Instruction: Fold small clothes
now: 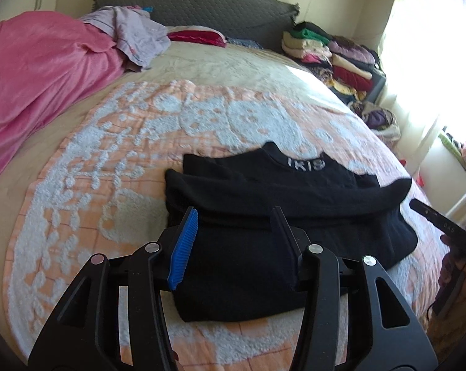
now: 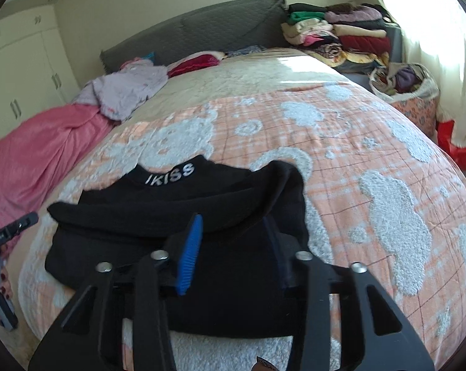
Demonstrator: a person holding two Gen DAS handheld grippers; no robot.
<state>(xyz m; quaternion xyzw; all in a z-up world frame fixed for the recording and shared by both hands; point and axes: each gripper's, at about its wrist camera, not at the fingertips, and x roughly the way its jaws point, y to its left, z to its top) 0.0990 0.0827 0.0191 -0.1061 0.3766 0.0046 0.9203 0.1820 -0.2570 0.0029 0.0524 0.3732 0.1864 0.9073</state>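
Black top [image 1: 264, 216] lies part-folded on bedspread [image 1: 109, 160]; left gripper [image 1: 236, 216] and right gripper [image 2: 233, 225] hover above, jaws parted, empty, likely released.

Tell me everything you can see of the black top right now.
The black top is a soft knit garment with a high collar bearing white letters "IKISS". It lies flat on the orange-and-white blanket, partly folded: both sleeves are laid across the body, and the near part looks doubled. The collar points away from the cameras. Both grippers sit over its near edge with jaws apart; neither visibly clamps it.
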